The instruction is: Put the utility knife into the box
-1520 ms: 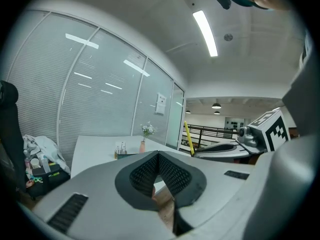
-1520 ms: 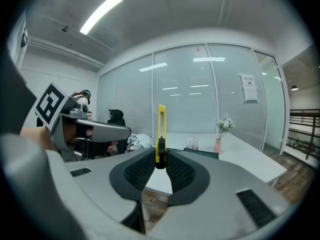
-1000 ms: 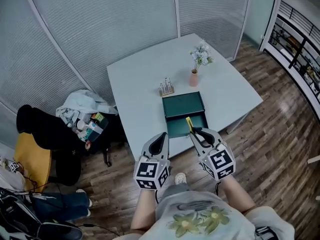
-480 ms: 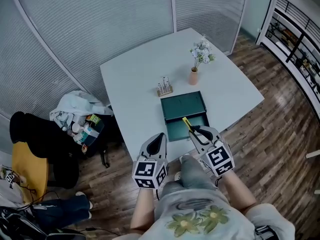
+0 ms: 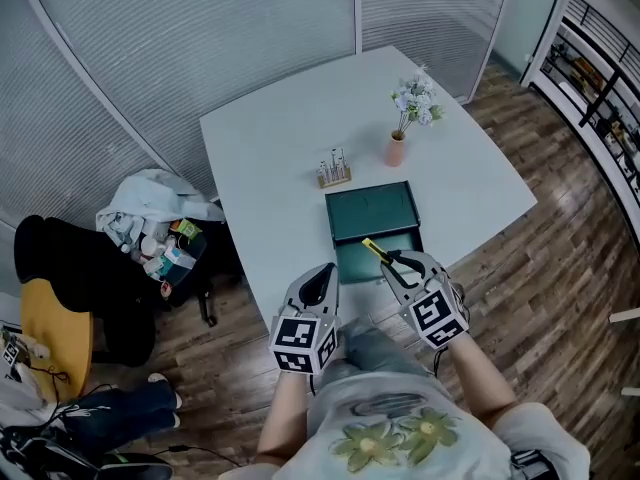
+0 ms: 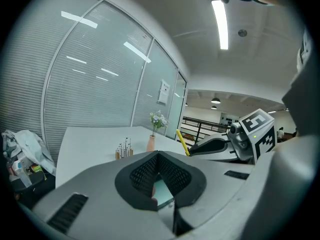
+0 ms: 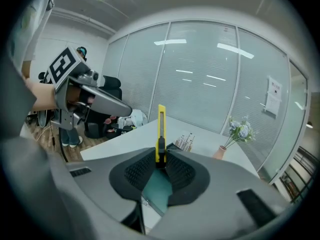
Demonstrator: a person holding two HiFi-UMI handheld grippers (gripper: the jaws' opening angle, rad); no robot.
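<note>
Jaws of the right gripper (image 7: 161, 162) are clamped on the lower end of a slim yellow plastic utility knife (image 7: 161, 126), which stands straight up out of them. In the head view the right gripper (image 5: 398, 265) hangs over the near edge of a dark green rectangular box (image 5: 370, 211), and the utility knife (image 5: 372, 249) slants above the box's open front section, tip pointing back over the box. Whether the knife touches the box cannot be told.

The left gripper (image 6: 158, 156) has its tips pressed together with nothing between them. It sits to the near left of the box (image 5: 320, 284), off the edge of the white square table (image 5: 270, 148) and apart from the right gripper.

The box lies close to the table's near edge, its front section almost at the rim. Just behind the box, to the left, is a small wooden stand of thin metal tools (image 5: 333, 175). Behind it to the right stands a pink vase of pale flowers (image 5: 398, 148). Left of the box and far beyond it the tabletop is bare. Right of the box a strip of bare top runs to the table's right edge. A heap of clothes and bags (image 5: 150, 230) lies on the floor well left of the box.
</note>
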